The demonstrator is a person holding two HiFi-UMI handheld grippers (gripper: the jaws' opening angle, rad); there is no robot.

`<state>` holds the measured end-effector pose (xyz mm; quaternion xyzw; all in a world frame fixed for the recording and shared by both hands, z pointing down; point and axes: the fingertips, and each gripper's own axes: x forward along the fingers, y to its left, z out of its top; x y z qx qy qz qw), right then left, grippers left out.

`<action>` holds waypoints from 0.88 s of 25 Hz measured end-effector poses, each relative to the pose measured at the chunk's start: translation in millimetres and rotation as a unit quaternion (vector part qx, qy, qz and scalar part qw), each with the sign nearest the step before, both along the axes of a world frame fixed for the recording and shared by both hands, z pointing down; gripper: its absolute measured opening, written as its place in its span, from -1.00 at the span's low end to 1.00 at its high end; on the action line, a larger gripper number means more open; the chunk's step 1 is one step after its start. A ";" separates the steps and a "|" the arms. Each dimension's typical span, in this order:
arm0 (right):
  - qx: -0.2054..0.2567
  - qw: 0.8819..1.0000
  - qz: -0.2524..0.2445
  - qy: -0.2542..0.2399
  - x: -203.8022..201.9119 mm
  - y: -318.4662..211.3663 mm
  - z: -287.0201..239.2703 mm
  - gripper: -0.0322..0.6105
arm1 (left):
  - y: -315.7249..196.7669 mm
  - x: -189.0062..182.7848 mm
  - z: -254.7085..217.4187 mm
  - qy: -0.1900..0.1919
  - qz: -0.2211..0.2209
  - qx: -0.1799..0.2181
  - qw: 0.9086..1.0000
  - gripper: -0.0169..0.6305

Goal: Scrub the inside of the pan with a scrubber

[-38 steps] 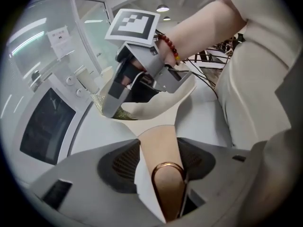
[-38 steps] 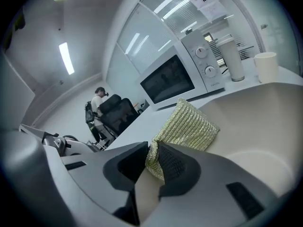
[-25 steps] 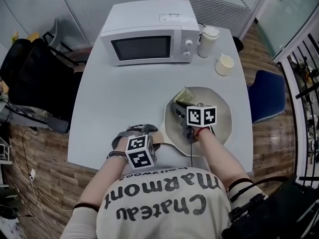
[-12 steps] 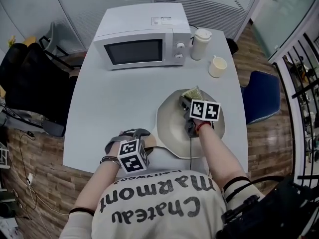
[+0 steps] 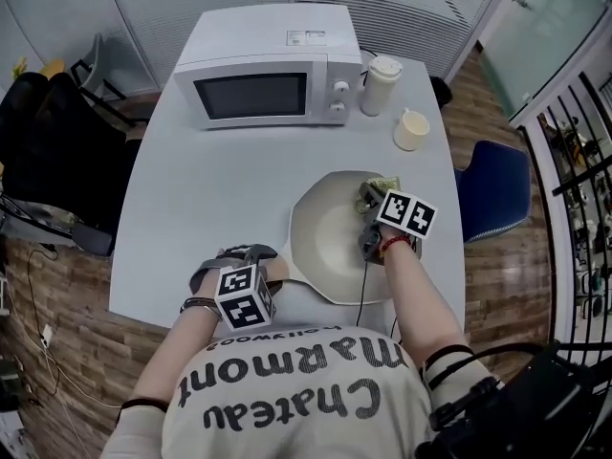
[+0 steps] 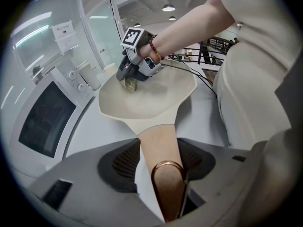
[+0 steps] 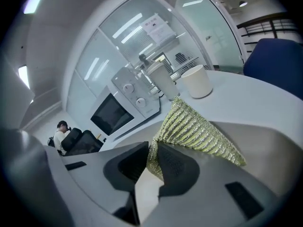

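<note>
A cream pan (image 5: 330, 242) lies on the grey table (image 5: 210, 189), its tan handle (image 5: 278, 272) pointing at me. My left gripper (image 5: 253, 261) is shut on that handle; in the left gripper view the handle (image 6: 158, 148) with its copper ring runs between both pads. My right gripper (image 5: 373, 197) is shut on a yellow-green mesh scrubber (image 5: 384, 183) at the pan's far right rim. The scrubber (image 7: 199, 131) fans out from the shut right gripper (image 7: 151, 161). From the left gripper view, the right gripper (image 6: 132, 77) presses the scrubber (image 6: 128, 85) into the pan (image 6: 147, 98).
A white microwave (image 5: 263, 84) stands at the back of the table, with a tall lidded tumbler (image 5: 381, 84) and a cream cup (image 5: 411, 130) to its right. A blue chair (image 5: 492, 194) is past the right edge, black chairs (image 5: 48, 132) at left.
My right gripper has swept the scrubber across the pan from its far left part to the far right rim. The left gripper has stayed on the handle.
</note>
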<state>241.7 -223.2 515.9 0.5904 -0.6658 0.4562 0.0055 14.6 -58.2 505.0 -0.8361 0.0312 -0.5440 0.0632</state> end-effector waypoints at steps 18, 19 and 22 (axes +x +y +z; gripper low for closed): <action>-0.021 0.980 0.197 -0.028 54.9 46.1 -2.2 -0.72 | -2.7 0.7 -1.6 0.020 -0.022 -0.017 0.999 -0.24; -0.019 0.977 0.209 -0.034 56.7 48.9 -2.9 -0.72 | -3.8 -0.3 -1.5 0.021 -0.026 -0.018 0.999 -0.24; -0.010 0.970 0.239 -0.040 62.6 56.2 -4.4 -0.72 | -10.6 -13.1 4.6 -0.002 -0.049 -0.016 0.999 -0.29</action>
